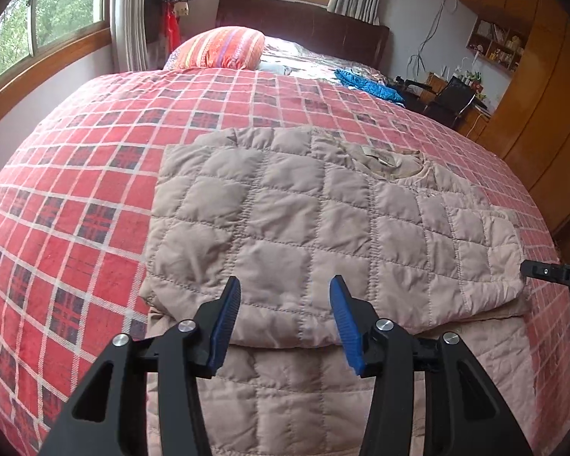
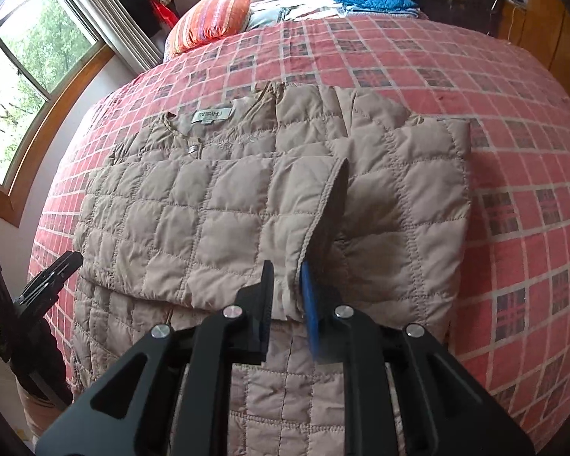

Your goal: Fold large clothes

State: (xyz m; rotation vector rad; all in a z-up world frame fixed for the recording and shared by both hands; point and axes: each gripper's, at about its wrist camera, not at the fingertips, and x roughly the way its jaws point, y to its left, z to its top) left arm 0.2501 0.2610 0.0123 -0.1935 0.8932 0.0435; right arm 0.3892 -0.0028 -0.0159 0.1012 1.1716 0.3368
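**Sleeve fold in hand**

The right tongs (image 2: 287,300) are closed on the cuff of the quilted jacket (image 2: 193,212); the left tongs (image 1: 285,311) are held open above it. The jacket is spread on the bed (image 2: 513,174). The sleeve should be laid flat and smoothed.

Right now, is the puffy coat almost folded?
Partly. One sleeve already lies flat across the beige quilted jacket. The right gripper is pinching that sleeve's cuff; the left gripper hovers open. The bottom still hangs over the checked bedspread edge, unfolded.
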